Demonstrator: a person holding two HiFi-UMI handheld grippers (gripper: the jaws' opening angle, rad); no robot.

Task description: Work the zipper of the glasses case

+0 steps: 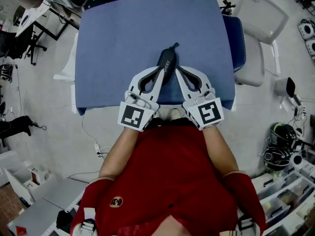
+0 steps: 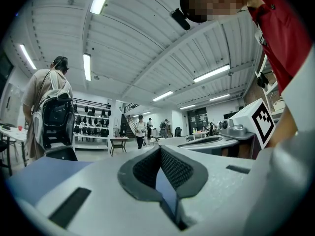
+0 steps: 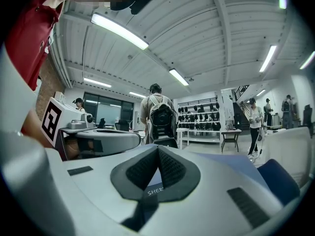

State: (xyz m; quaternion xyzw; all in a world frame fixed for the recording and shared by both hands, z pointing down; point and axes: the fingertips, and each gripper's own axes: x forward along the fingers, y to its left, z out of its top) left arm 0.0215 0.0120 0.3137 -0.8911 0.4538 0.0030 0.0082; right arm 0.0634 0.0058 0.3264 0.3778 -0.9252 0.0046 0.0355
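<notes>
A dark glasses case (image 1: 167, 63) with white print lies on the blue table (image 1: 123, 38), its thin pull tab pointing away from me. My left gripper (image 1: 161, 71) rests level at the case's left side and my right gripper (image 1: 178, 69) at its right side, both tips close against it. In the left gripper view the left gripper (image 2: 160, 149) is shut, with only blue cloth showing below the pads (image 2: 179, 168). In the right gripper view the right gripper (image 3: 157, 149) is shut too, and the case's print (image 3: 156, 191) shows just under its tips. Neither holds anything that I can see.
A white chair (image 1: 263, 18) and a navy cushion (image 1: 237, 38) stand at the table's right side. Cables and bins lie on the floor around me. A person with a backpack (image 3: 161, 117) stands beyond the table, with racks and a small table behind.
</notes>
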